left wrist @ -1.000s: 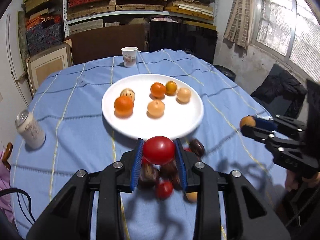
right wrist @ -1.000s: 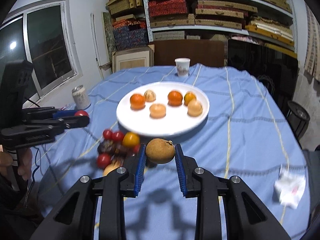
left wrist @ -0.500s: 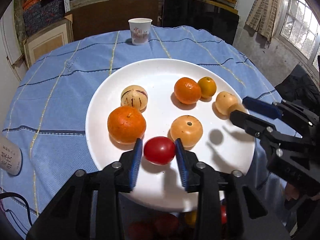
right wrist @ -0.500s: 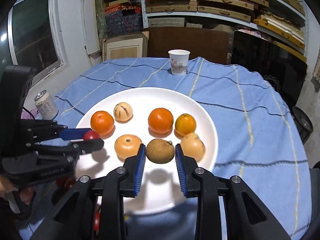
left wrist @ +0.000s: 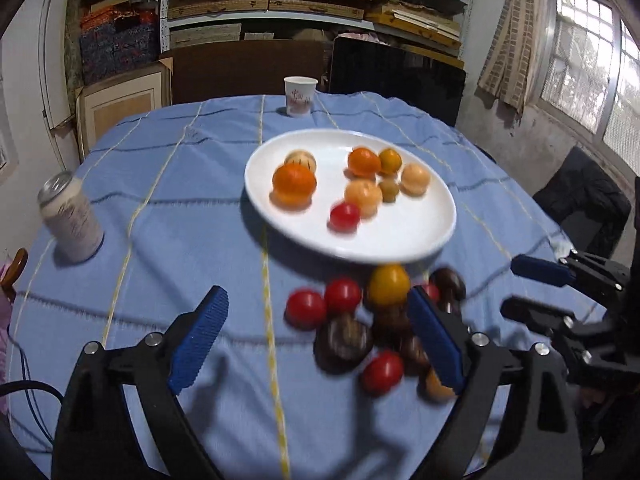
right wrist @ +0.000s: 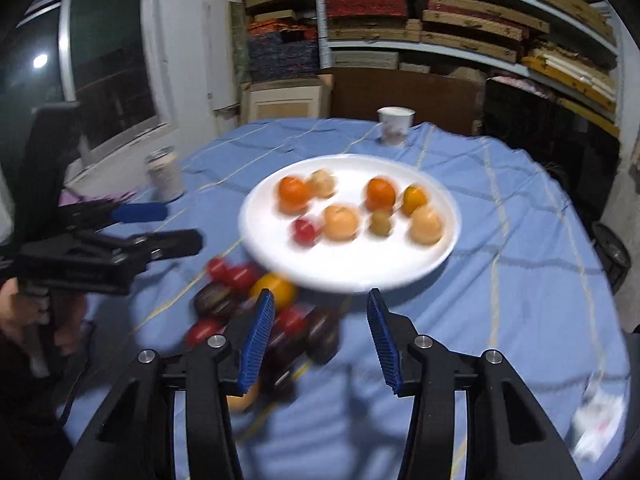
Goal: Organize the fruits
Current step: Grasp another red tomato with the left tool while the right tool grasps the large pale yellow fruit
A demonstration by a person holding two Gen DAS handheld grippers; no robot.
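On bench [left wrist: 160, 208]: white plate [left wrist: 400, 236] bearing eight fruits, red tomato [left wrist: 344, 216] among them; loose fruit pile [left wrist: 360, 320] just beside plate. Left gripper [left wrist: 316, 336], right gripper [right wrist: 320, 336]: jaws open, empty.

The paper cup [left wrist: 300, 95] beyond the white plate [left wrist: 400, 240] carries red printed characters, too small and blurred to read; the can [left wrist: 71, 220] left of the plate shows faint grey script, also unreadable. No other lettering can be made out
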